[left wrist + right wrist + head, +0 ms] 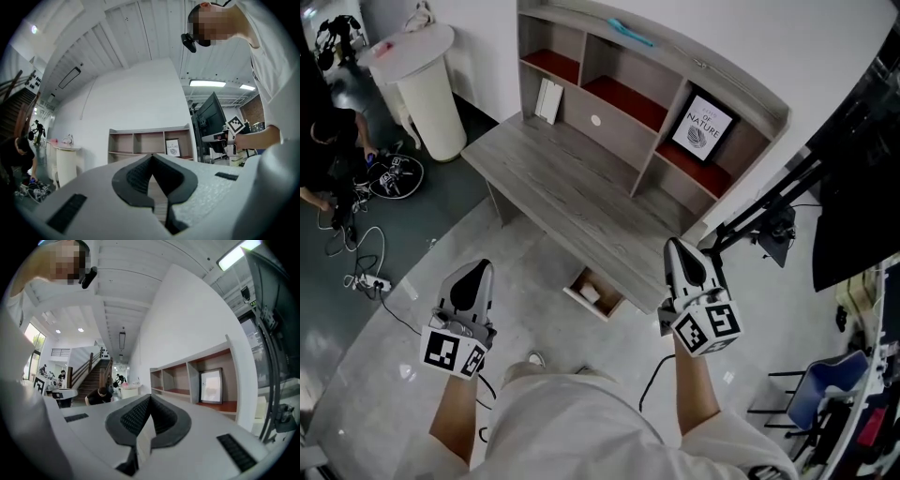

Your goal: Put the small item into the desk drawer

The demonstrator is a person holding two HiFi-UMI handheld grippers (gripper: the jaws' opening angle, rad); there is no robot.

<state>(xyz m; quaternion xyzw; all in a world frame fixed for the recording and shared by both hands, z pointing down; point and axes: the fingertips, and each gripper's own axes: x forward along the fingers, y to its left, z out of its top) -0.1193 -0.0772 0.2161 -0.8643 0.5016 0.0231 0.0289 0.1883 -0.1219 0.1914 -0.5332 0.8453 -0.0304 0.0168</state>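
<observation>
Drawer (598, 298) first: it stands pulled out from under the front edge of the desk (572, 187), open at the top, and a small pale item (589, 292) lies inside it toward the left side; I judge that this is the thing I was asked to put away, though it is too small in the head view to name; so the drop looks done and the drawer is not yet pushed in. My left gripper (474, 274) has its jaws closed tip to tip with nothing between them; its own view shows only the pads meeting and the shelf unit (140, 143) beyond; my right gripper (679, 251) is likewise closed and empty. I hold both level and well apart from the drawer, one at each side of it, which makes sense to me: closed, empty jaws cannot snag the drawer's rim, and with them out to the sides my head view of the drawer is unblocked. The right gripper sits nearer the desk edge, so I judge it the handier one for nudging the drawer front shut; the risk is pushing off-centre and skewing the drawer.
</observation>
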